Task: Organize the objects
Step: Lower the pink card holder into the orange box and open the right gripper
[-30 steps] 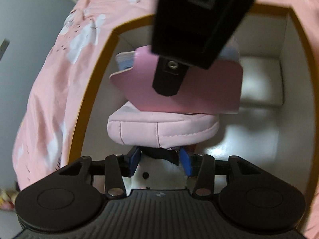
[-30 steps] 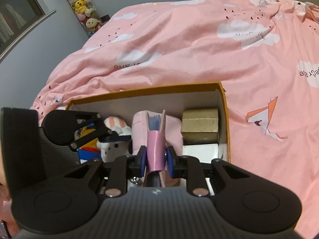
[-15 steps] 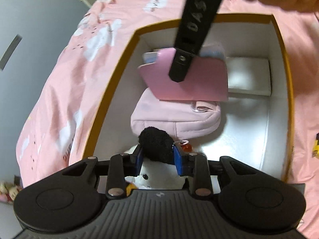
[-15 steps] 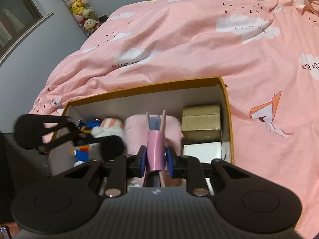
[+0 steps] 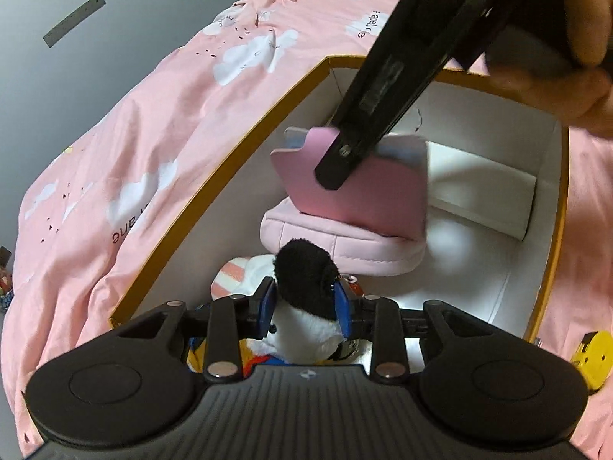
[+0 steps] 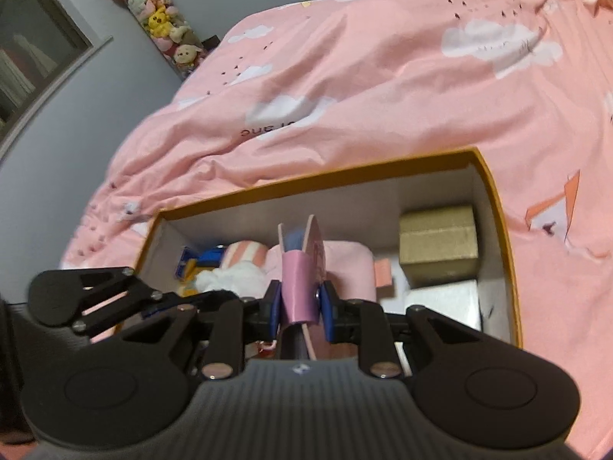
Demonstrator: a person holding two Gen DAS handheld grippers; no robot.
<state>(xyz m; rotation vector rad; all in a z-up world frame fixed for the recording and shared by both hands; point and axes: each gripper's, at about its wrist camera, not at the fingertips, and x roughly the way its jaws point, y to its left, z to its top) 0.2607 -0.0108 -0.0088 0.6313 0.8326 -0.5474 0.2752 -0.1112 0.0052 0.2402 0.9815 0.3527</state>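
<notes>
An orange-rimmed white box [image 5: 214, 195] sits on the pink bed; it also shows in the right wrist view [image 6: 345, 176]. My left gripper [image 5: 306, 303] is shut on a plush toy's black ear [image 5: 302, 280], at the box's near end. My right gripper [image 6: 300, 304] is shut on a pink folder-like case [image 6: 299, 268] with blue pages, held upright above a pink padded pouch [image 5: 345, 245]. The case [image 5: 367, 195] and the right gripper's finger [image 5: 333, 168] also show in the left wrist view.
A gold box [image 6: 436, 237] and a white box [image 6: 444, 299] sit at the box's right end. A pink-striped plush [image 6: 245, 257] and blue-yellow items [image 6: 191, 264] lie at its left end. A yellow object [image 5: 594, 356] lies on the bedcover. Plush toys [image 6: 161, 23] hang by the wall.
Both grippers have risen out of the box. The left one lifted the plush by its black ear; the right one raised the pink case off the pouch.
</notes>
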